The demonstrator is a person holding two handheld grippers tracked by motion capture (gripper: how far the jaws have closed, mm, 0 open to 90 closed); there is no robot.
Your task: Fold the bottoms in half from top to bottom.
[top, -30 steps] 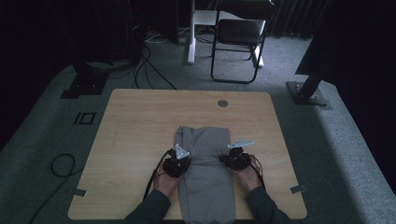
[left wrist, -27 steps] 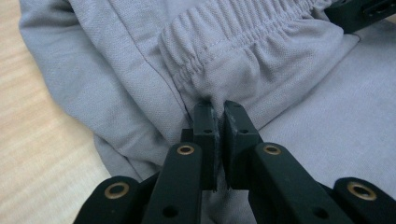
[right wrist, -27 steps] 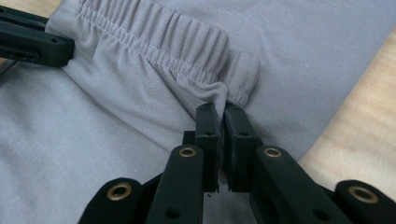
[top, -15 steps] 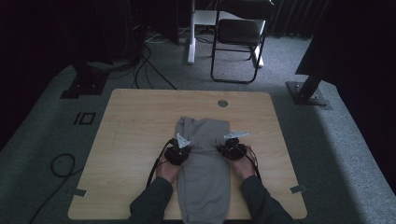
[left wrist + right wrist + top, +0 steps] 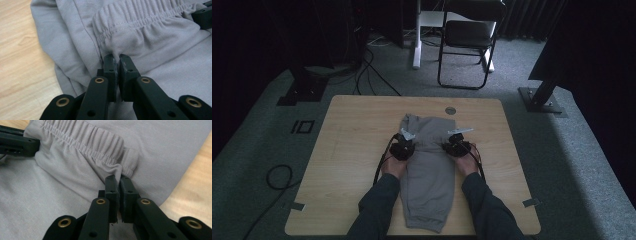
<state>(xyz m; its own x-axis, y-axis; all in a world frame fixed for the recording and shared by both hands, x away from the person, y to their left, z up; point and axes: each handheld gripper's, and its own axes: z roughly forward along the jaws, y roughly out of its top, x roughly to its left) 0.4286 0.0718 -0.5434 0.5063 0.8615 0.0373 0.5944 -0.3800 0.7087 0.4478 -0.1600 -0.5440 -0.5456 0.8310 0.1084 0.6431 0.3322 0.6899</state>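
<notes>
We pinch the trousers' (image 5: 428, 165) folded waistband with left fingers (image 5: 110, 65) and right fingers (image 5: 128, 187), mid-tabletop (image 5: 352, 130).

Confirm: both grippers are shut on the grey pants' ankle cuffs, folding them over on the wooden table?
Not the cuffs. Left gripper and right gripper are each shut on the elastic waistband of the grey pants, as both gripper views show. The rest holds: the waistband end is folded over on the wooden table.

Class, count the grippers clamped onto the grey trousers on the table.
2: the left gripper pinches the grey trousers at their left edge, the right gripper at their right edge.
</notes>
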